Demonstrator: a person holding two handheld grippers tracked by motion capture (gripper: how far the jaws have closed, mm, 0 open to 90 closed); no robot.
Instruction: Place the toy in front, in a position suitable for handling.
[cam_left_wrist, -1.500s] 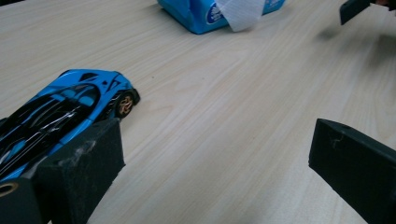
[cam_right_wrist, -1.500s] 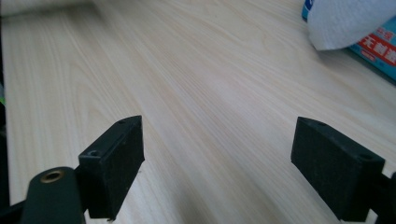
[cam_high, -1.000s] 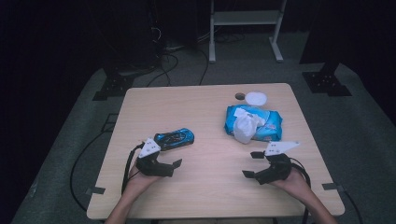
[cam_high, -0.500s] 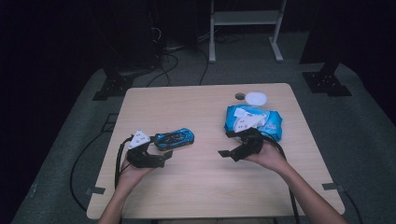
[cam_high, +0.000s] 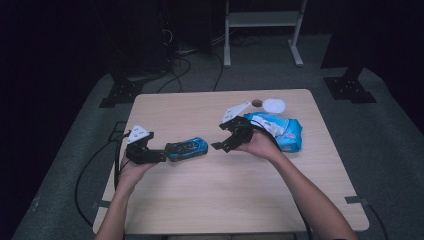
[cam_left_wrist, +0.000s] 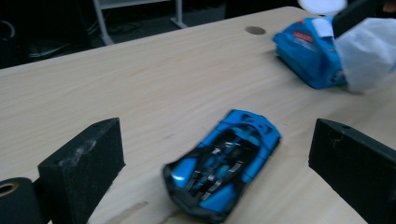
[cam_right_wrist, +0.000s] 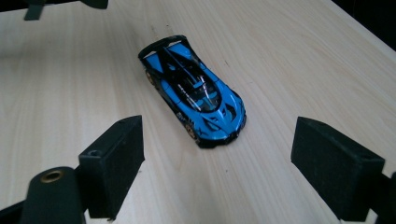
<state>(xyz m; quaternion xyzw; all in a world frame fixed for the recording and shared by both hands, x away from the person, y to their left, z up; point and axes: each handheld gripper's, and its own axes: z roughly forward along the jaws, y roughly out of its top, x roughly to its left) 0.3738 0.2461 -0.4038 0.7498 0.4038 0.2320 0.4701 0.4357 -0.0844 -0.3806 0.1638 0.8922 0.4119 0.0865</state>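
A blue and black toy car (cam_high: 187, 148) lies on the wooden table (cam_high: 210, 195), left of centre. My left gripper (cam_high: 161, 154) is at the car's left end, open. In the left gripper view the car (cam_left_wrist: 224, 163) lies on the table between the wide-apart pads (cam_left_wrist: 84, 161), and neither pad touches it. My right gripper (cam_high: 223, 137) hovers just right of the car, open and empty. In the right gripper view the car (cam_right_wrist: 194, 91) lies ahead of the spread pads (cam_right_wrist: 114, 161), nose toward the camera.
A blue wet-wipes pack (cam_high: 282, 131) with a white wipe (cam_left_wrist: 369, 51) sticking out lies behind the right hand. A white round lid (cam_high: 274, 105) and a small hole (cam_high: 257, 103) are near the far edge. Cables trail off the table's left side.
Both grippers have moved in from the near edge to the car. The left came up to its left end. The right swung left past the wipes pack.
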